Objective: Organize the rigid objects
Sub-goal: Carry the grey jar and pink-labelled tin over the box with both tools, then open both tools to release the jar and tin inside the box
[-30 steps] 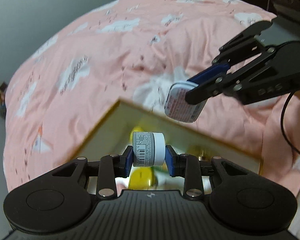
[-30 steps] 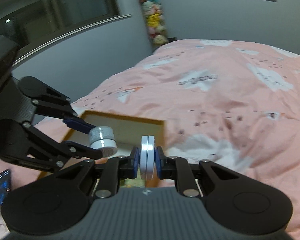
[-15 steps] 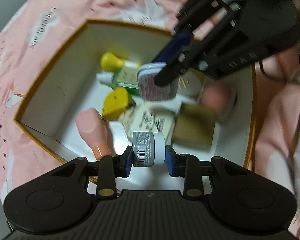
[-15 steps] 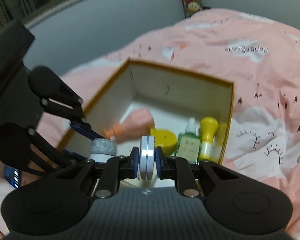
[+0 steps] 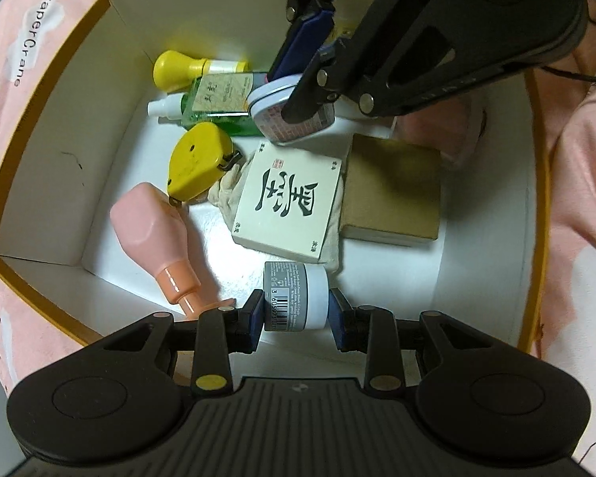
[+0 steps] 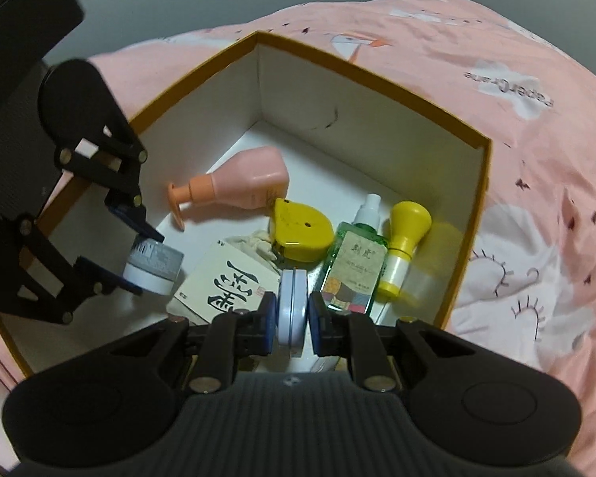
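Note:
An open cardboard box (image 5: 51,79) (image 6: 373,79) with an orange rim lies on a pink bedspread. My left gripper (image 5: 296,312) is shut on a small grey and white jar (image 5: 296,298) (image 6: 153,264), low inside the box near its front wall. My right gripper (image 6: 292,314) (image 5: 298,79) is shut on a flat round white tin (image 6: 292,310) (image 5: 294,113), held on edge above the green bottle (image 5: 218,103) (image 6: 355,266).
Inside the box lie a pink pump bottle (image 5: 155,234) (image 6: 238,185), a yellow tape measure (image 5: 198,159) (image 6: 300,234), a yellow-capped bottle (image 5: 186,69) (image 6: 403,246), a white box with black characters (image 5: 288,202) (image 6: 222,286) and a brown box (image 5: 393,190). Pink bedspread (image 6: 516,119) surrounds it.
Both grippers have come down from above the bedspread into the box, each keeping hold of its item. The box contents have come into full view.

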A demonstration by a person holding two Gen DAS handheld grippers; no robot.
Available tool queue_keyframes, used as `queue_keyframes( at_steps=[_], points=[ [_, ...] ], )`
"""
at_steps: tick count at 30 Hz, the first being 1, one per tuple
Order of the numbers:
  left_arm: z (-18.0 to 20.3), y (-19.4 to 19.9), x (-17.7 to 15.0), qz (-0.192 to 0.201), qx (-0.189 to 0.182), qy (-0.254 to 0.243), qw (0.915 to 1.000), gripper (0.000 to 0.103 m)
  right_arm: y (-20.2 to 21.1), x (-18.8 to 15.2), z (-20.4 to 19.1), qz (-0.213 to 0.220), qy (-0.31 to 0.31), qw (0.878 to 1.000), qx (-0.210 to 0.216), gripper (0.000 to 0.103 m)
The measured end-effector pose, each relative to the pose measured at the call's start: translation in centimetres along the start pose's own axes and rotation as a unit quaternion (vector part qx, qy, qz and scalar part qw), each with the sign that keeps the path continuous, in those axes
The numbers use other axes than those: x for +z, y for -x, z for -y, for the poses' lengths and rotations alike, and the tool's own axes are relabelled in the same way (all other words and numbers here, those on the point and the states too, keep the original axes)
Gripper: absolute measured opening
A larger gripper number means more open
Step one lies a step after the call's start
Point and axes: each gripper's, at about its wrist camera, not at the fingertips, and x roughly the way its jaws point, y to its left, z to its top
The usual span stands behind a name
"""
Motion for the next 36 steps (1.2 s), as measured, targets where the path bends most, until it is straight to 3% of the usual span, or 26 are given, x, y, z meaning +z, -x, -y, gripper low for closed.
queue_keyframes(
  at_steps=[11,16,26,36],
  points=[
    [-0.4,-1.5,0.4,-0.006,0.007,0.003,1.0,0.038,-2.2,0.6,-1.1,-0.043,0.111,0.993,-0.014,0.016],
    [-0.6,-1.1,0.0,0.008,-0.012,0.015,0.9998,0.04,-2.1,0.3,-1.7,-0.051,0.149,0.987,-0.022,0.016],
    [-1.7,0.5,0.0,0.037,-0.047,0.047,0.9971,0.056,-1.6,-0.2,-2.1,-0.074,0.164,0.984,-0.011,0.018],
    [-3.1,2.9,-0.5,0.084,-0.075,0.091,0.9895,0.06,-0.9,-0.4,-1.6,-0.116,0.112,0.985,0.059,0.037]
  ],
)
